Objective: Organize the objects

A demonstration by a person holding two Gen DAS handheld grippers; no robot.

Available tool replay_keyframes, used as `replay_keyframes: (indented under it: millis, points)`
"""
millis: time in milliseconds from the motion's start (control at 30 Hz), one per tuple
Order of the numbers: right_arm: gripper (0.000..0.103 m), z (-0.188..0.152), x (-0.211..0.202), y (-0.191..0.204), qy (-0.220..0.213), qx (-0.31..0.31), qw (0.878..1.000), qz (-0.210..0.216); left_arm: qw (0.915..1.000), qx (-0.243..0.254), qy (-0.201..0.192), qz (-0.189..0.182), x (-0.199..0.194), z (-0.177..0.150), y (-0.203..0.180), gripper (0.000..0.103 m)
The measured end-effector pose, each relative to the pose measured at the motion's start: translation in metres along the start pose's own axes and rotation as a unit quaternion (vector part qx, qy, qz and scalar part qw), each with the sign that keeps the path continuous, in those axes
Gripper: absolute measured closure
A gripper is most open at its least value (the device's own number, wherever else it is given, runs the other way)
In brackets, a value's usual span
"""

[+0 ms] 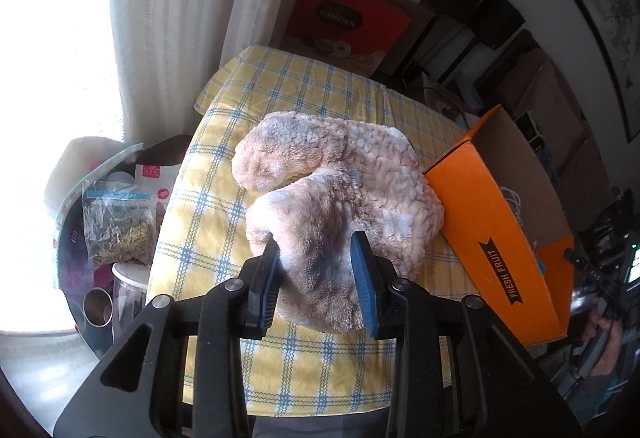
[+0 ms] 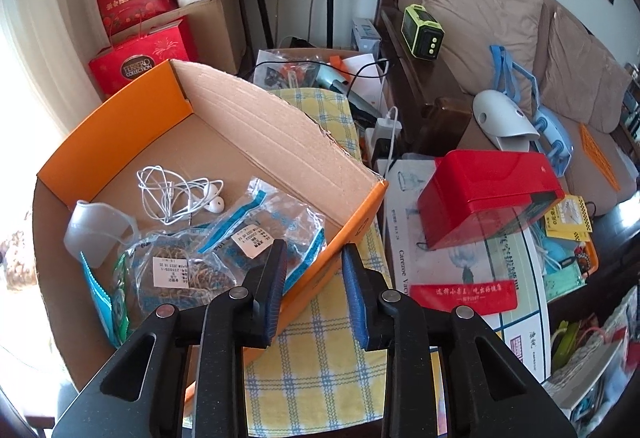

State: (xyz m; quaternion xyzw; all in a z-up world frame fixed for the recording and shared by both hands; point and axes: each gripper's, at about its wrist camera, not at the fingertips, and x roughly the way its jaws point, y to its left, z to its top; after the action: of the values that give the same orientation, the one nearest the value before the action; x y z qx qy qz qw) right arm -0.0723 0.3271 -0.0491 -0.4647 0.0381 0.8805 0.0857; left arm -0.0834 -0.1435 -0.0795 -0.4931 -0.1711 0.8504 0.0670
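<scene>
- The left gripper [image 1: 316, 242] is standing part open, its blue pads straddling the near end of the fluffy beige plush cloth [image 1: 336, 197] without pinching it.
- The cloth is lying mid-table on the yellow checked tablecloth [image 1: 200, 205], touching the orange cardboard box [image 1: 472, 222] at the right edge.
- The right gripper [image 2: 314, 258] is hovering narrow and empty over the box's near wall.

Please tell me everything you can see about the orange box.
The orange box is open-topped cardboard, orange outside and plain brown inside, its far wall torn ragged. "FRESH FRUIT" is printed on one side. It rests on the checked cloth, beside the furry blanket. Inside lie white earphones, a grey cup and clear bags.
</scene>
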Motion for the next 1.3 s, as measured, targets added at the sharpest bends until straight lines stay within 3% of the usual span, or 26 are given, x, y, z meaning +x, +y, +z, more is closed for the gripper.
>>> replay_keyframes:
  millis: [167, 233, 333, 633, 933, 1033, 1167, 1300]
  points:
    - [0.073, -0.008, -0.011, -0.002, -0.011, 0.016, 1.000, 0.006, 0.9966, 0.021, -0.037, 0.071, -0.016, -0.004, -0.005, 0.042]
    - [0.073, -0.011, -0.016, -0.003, -0.011, 0.023, 1.000, 0.015, 0.9941, 0.020, -0.059, 0.089, -0.028, 0.001, -0.006, 0.040]
    - [0.073, -0.016, -0.021, -0.002, -0.011, 0.034, 0.999, 0.029, 0.9956, 0.017, -0.077, 0.051, -0.041, 0.011, -0.012, 0.038]
    - [0.072, -0.024, -0.024, -0.001, -0.004, 0.057, 0.997, 0.053, 0.9964, 0.071, -0.036, -0.029, -0.006, 0.049, -0.081, 0.036]
    - [0.071, -0.032, -0.023, 0.004, 0.002, 0.068, 0.995, 0.069, 0.9923, 0.121, -0.001, -0.029, 0.062, 0.082, -0.140, 0.037]
    - [0.071, -0.032, -0.020, 0.009, 0.007, 0.064, 0.995, 0.072, 0.9914, 0.127, 0.018, -0.022, 0.084, 0.086, -0.150, 0.043]
    - [0.070, -0.032, -0.014, 0.013, 0.013, 0.057, 0.996, 0.073, 0.9888, 0.140, 0.045, -0.023, 0.103, 0.080, -0.160, 0.073]
    - [0.068, -0.031, -0.011, 0.014, 0.015, 0.047, 0.997, 0.064, 0.9878, 0.152, 0.034, 0.002, 0.102, 0.075, -0.164, 0.081]
